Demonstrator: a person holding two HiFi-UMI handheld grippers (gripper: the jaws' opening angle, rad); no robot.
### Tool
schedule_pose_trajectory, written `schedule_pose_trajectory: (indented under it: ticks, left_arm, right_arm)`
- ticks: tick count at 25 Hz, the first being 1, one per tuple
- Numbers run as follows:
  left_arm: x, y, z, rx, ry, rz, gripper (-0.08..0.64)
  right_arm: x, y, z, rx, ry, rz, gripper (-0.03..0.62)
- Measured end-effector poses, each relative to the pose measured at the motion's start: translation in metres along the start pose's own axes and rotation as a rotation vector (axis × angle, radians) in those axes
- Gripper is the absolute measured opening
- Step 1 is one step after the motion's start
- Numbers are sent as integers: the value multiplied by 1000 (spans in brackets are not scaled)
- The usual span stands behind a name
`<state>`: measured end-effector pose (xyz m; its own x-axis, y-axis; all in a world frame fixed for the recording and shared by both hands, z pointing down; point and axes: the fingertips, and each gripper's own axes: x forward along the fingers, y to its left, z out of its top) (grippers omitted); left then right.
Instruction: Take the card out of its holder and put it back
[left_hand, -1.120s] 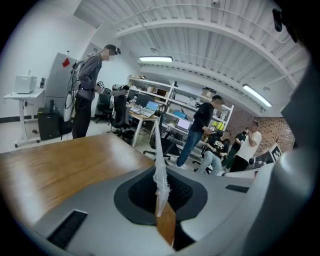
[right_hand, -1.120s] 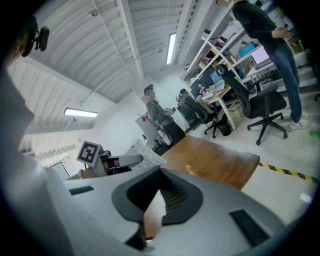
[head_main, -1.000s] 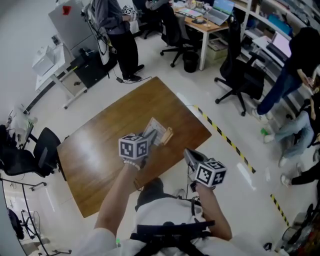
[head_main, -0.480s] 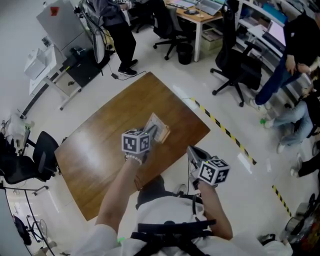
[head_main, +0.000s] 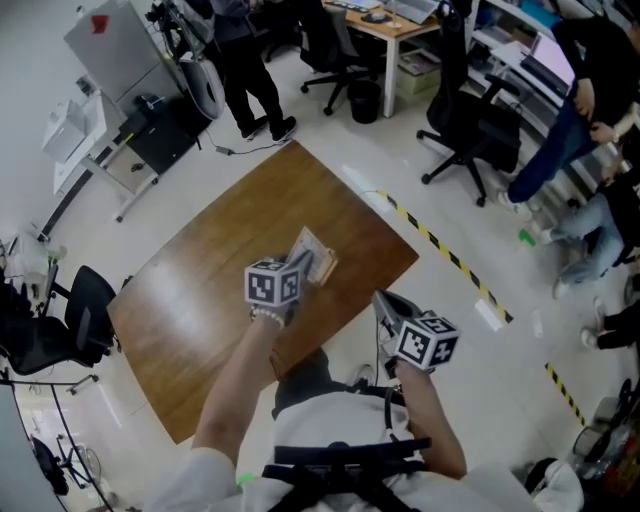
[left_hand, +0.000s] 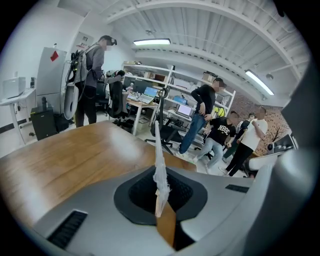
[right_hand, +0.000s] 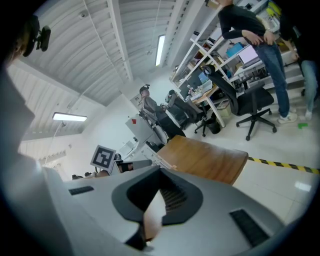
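A clear plastic card holder (head_main: 311, 256) with a card inside and a tan edge is held just above the brown wooden table (head_main: 210, 280). My left gripper (head_main: 298, 270) is shut on its near end. In the left gripper view the holder (left_hand: 159, 160) rises edge-on from the closed jaws of the left gripper (left_hand: 161, 194), over the table (left_hand: 65, 160). My right gripper (head_main: 383, 304) hangs off the table's near right edge, over the floor and apart from the holder. Its jaws look closed, and nothing sticks out of the right gripper (right_hand: 159, 194) in its own view.
Black office chairs (head_main: 470, 140) and desks stand beyond the table. Another chair (head_main: 60, 315) is at the left. Yellow-black tape (head_main: 450, 262) runs along the floor by the table's right corner. People stand at the back (head_main: 250, 60) and far right (head_main: 585, 110).
My left gripper has sunk a little toward the table with the holder still in it. The right gripper has hardly moved. People in the background have shifted.
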<state>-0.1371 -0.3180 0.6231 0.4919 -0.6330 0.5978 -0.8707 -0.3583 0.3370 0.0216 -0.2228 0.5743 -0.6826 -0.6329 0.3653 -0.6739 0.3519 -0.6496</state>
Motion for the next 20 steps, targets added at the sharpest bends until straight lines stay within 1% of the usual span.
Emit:
schedule_pose_trajectory:
  ticks: [13,17,20]
  left_arm:
    - [8,2,3,4,2,-8,14]
    - [8,2,1,19,0,-3,14]
    - [10,4,-2,15,6,-5,14]
  right_arm:
    - [0,-5,1,13,4,-12,5]
    - [0,-7,-1,14,0,-10,5]
    - [-1,-9,-1,17,-3,-12,5]
